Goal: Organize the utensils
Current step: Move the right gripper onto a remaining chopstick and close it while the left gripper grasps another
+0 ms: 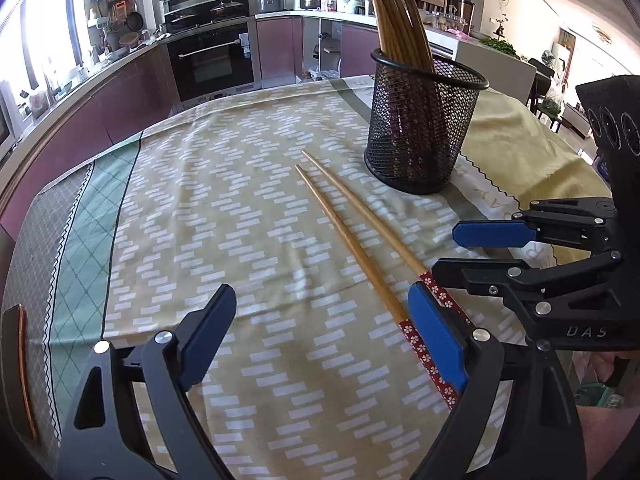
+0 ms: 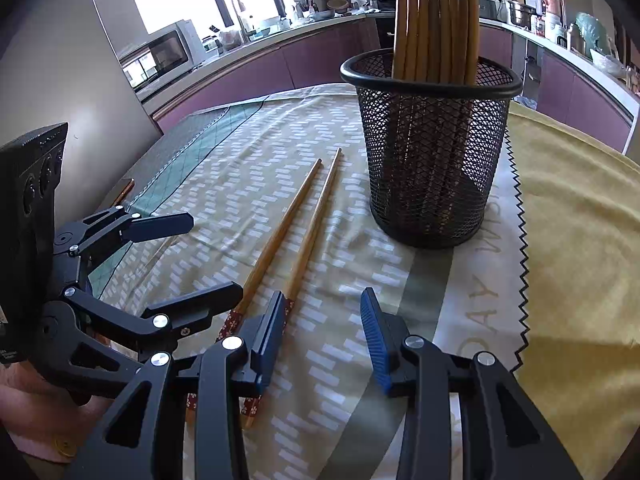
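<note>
Left tongs (image 1: 324, 338): wide apart, holding nothing.
Right tongs (image 2: 324, 336): apart, holding nothing.
Two chopsticks (image 1: 352, 236): flat on the desk cloth (image 1: 224, 216), near the black basket (image 1: 424, 128).
Basket: full of chopsticks.

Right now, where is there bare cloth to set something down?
Free: patterned cloth left of the two loose chopsticks, toward the green border, and yellow cloth right of the mesh holder. Crowded: near edge, where both open grippers flank the chopsticks' red ends.

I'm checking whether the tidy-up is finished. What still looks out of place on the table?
Two loose chopsticks lie flat on the tablecloth beside the mesh holder, while the other chopsticks stand inside it. Nothing looks spilled or damaged.
</note>
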